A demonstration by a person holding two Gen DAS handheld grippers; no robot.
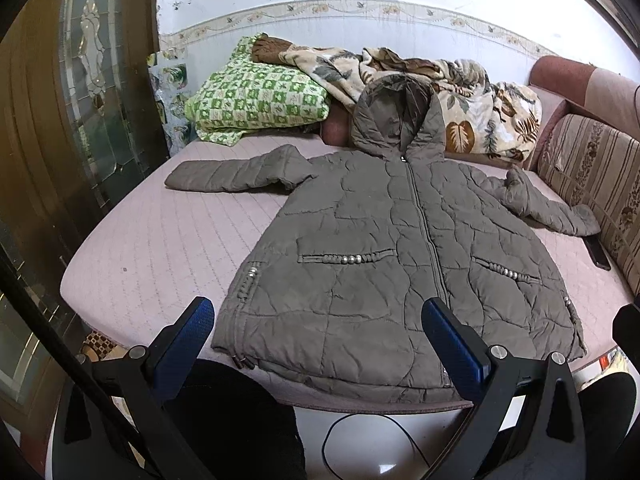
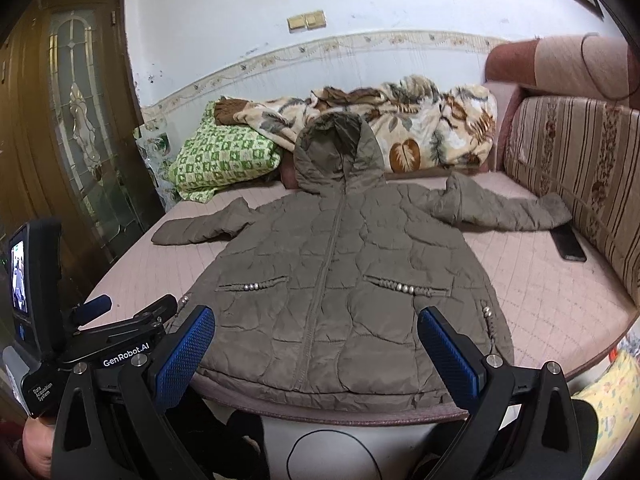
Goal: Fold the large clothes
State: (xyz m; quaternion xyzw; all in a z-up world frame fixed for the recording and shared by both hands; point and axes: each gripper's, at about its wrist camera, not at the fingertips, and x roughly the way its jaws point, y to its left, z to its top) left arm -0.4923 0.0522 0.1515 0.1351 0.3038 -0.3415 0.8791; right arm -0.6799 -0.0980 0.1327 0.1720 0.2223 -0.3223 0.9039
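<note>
A grey-brown quilted hooded jacket (image 1: 384, 256) (image 2: 340, 280) lies flat and zipped on the pink mattress (image 1: 160, 248) (image 2: 552, 292), front up, hood toward the wall, both sleeves spread out sideways. Its hem reaches the near mattress edge. My left gripper (image 1: 318, 344) hovers open above the hem's left half, blue pads wide apart, nothing between them. My right gripper (image 2: 316, 348) also stands open over the hem's middle, holding nothing. The left gripper's body (image 2: 120, 332) shows at the lower left of the right wrist view.
A green checked pillow (image 1: 256, 96) and a leaf-patterned blanket (image 1: 472, 96) are piled against the wall behind the hood. A striped sofa back (image 2: 580, 168) borders the right side. A black phone (image 2: 568, 244) lies by the right sleeve cuff. A wooden glass-paned door (image 1: 88, 80) stands left. A cable (image 1: 360, 432) lies on the floor below.
</note>
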